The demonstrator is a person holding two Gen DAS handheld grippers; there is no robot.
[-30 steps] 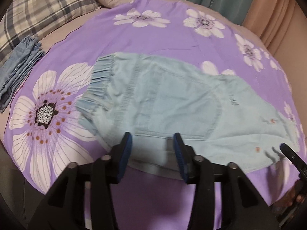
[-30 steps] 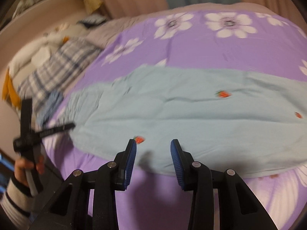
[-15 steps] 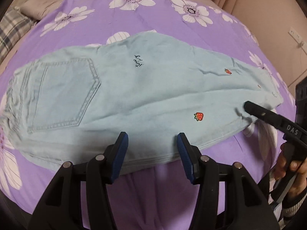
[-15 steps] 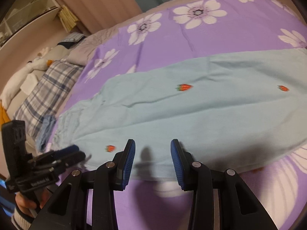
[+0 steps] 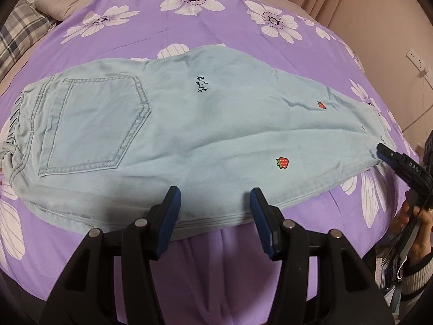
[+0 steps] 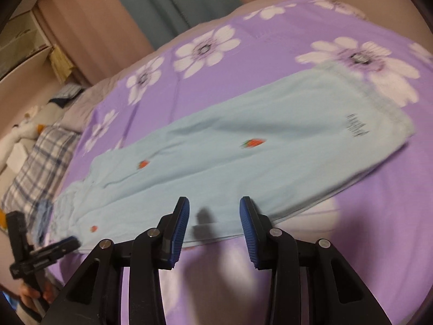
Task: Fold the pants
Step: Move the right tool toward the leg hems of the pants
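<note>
the pants [image 5: 189, 124], already halved lengthwise and laid flat on the bed [image 5: 216, 27], are being approached by both hand-held grippers, left [image 5: 213, 214] and right [image 6: 213, 222], unclenched and empty; the hem must next be grasped.

Pink curtains [image 6: 89, 27] (teal panel [image 6: 176, 2]); plaid pillow [image 6: 40, 162]

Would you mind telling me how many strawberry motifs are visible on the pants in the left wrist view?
2: one strawberry near the front edge, another strawberry farther back toward the hem. Others may be hidden.
</note>
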